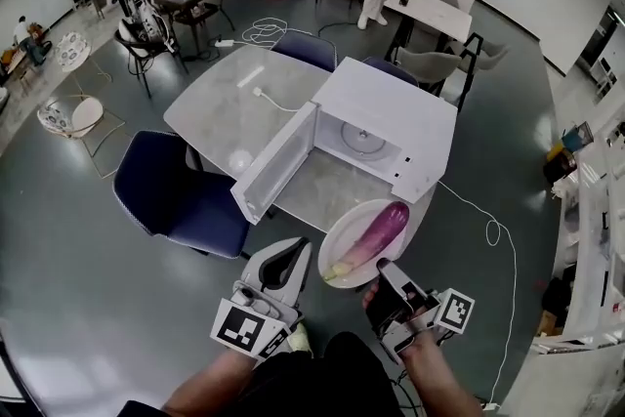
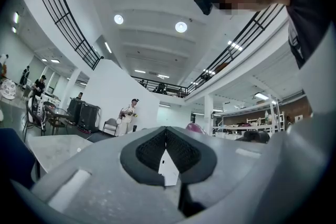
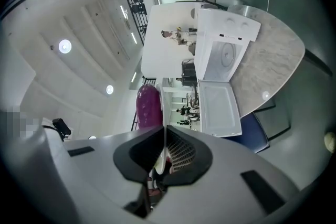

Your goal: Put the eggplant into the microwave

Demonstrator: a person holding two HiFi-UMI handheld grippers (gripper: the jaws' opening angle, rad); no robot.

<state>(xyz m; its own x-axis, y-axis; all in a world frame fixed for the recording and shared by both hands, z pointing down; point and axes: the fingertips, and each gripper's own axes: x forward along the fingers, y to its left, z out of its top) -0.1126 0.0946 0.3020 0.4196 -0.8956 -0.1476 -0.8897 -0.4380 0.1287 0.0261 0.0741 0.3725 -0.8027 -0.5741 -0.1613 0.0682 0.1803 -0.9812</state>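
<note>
Purple eggplant (image 1: 378, 229) noted lying on a white plate (image 1: 332, 259), its pale stem end toward us and its tip toward the microwave (image 1: 391, 107). We find the plate at the near edge of the table (image 1: 220, 98), just in front of the microwave's open cavity. We cannot tell whether it rests on the table or hangs clear. The right gripper (image 1: 379, 280) has its jaws closed on the plate's near rim. The right gripper view confirms this: the rim runs edge-on between the pads. The left gripper (image 1: 293, 254) sits just left of the plate, jaws drawn together with nothing between them. The microwave stands toward the table's right edge, its door (image 1: 278, 161) swung open to the left. A dark blue chair (image 1: 176, 195) stands beside the table's left near edge.
</note>
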